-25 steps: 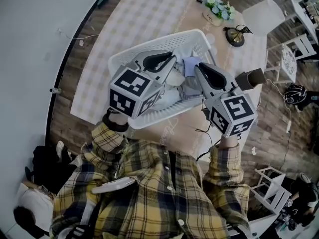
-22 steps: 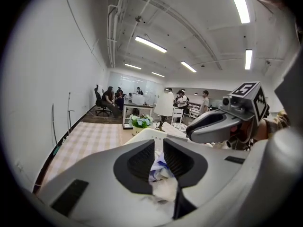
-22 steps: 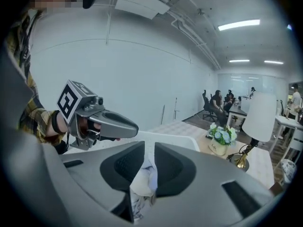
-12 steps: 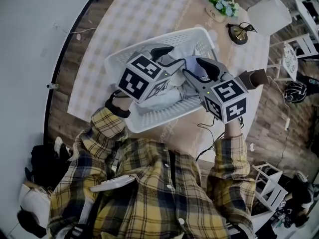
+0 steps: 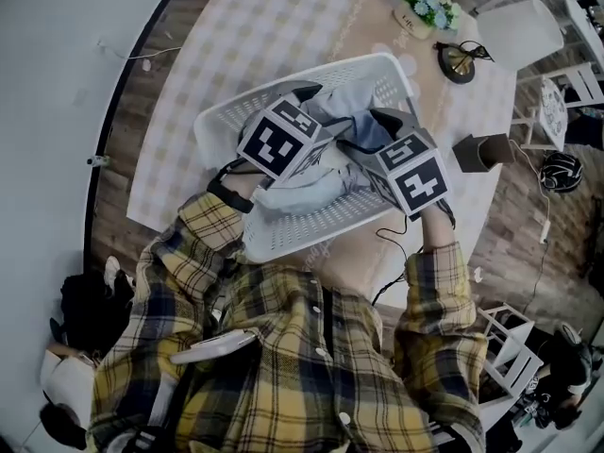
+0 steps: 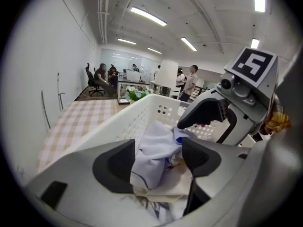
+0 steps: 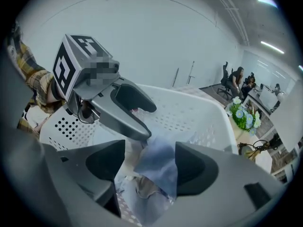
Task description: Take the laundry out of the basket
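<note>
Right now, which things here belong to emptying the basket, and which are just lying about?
Part of the job: white basket, the laundry in it, left tongs and right tongs, both just opening, laundry between their jaws.
Just lying about: flower pot, brown cup, checked tablecloth.

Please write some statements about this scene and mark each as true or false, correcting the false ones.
1. The left gripper and the right gripper are over the basket. True.
2. The left gripper is shut. False: its jaws stand apart, having just been opening, with white cloth between them.
3. The right gripper is open. True; its jaws have just been opening, with blue cloth between them.
4. The basket is empty. False: laundry lies in it.
5. Flowers stand on the table beyond the basket. True.
</note>
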The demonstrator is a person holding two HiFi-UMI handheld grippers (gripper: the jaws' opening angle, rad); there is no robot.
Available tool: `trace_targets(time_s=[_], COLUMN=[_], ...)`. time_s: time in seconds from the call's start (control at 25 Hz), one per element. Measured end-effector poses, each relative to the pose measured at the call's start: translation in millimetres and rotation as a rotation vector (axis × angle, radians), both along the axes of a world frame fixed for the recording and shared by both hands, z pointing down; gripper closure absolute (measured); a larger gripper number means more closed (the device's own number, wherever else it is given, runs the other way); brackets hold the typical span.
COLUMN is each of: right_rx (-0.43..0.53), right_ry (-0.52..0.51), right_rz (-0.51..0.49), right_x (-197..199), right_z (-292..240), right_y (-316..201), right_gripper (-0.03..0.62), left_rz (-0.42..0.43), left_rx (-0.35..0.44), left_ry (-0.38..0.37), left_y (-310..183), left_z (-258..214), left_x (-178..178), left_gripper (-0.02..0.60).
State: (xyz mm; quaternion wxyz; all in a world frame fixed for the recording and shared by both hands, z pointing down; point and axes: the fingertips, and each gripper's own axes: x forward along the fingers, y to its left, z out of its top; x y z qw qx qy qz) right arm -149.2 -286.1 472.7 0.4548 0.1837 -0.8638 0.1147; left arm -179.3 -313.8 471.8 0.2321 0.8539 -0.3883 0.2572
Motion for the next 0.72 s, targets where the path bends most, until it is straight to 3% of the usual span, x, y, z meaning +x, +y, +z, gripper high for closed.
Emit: trace_targets(time_s=[0.6, 0.72], right_rx=[-0.07, -0.1], right_ry=[0.251, 0.284], right_rz=[-0.075, -0.06], right_x=[-4, 1], right_z=[58, 67], right_y=[3, 3], right_gripper=[0.243, 0.287], left_rz=[0.03, 0.04], left_rx=[-0.165, -0.176], left_ry=[-0.1, -0.105], left_y=[7, 7], left_z=[70, 78], left_x=[5, 6], left_gripper=[0.241, 0.257])
